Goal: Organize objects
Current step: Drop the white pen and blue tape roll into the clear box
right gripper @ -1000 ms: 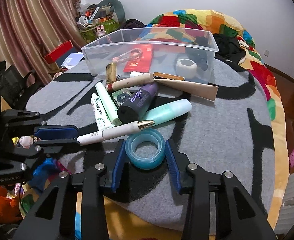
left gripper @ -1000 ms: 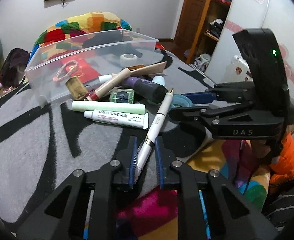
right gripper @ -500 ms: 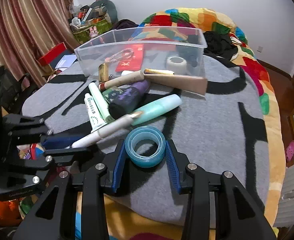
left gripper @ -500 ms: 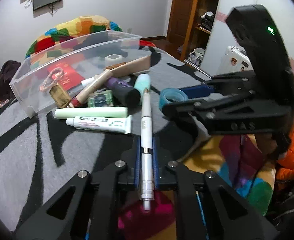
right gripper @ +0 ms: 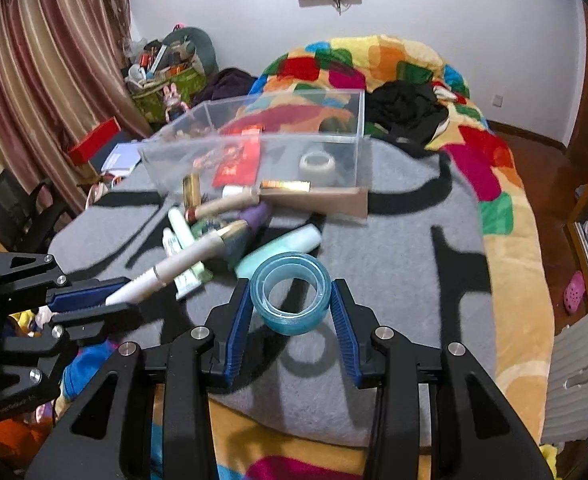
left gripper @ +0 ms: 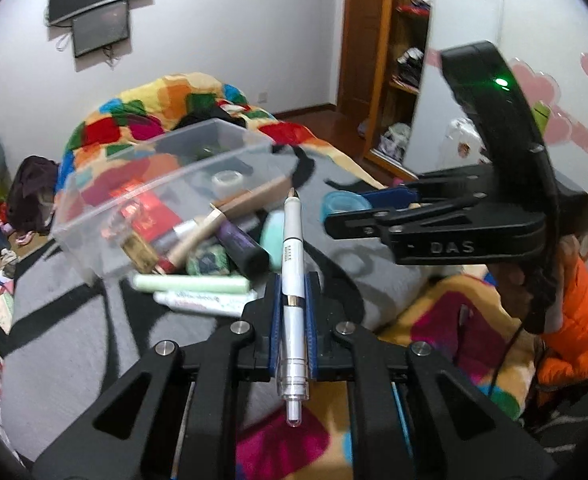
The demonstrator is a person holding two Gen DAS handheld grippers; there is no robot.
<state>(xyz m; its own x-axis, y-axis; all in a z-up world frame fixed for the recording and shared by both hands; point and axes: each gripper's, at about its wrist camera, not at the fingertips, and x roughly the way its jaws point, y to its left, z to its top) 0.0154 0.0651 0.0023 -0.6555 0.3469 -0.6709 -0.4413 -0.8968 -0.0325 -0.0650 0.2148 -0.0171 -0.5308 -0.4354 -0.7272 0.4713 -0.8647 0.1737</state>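
Left gripper (left gripper: 292, 316): blue pads clamped tight on slim white pen with silver band, clear rear end, gold tip (left gripper: 292, 280); pen runs straight ahead between fingers, tip forward, above heap.

Right gripper (right gripper: 290, 312): jaws partly closed, pads pressing both sides of translucent blue tape roll (right gripper: 290, 294), hollow core facing camera, lifted off grey felt mat (right gripper: 394, 264).

Ahead of both: tubes and bottles heaped, then clear plastic bin (right gripper: 294, 140).

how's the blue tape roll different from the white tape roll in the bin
The blue tape roll is tinted teal and clamped in the right gripper, off the blanket; the white tape roll is pale, nearly colourless, and lies inside the clear bin. The blue one appears wider. Both are ring-shaped rolls.
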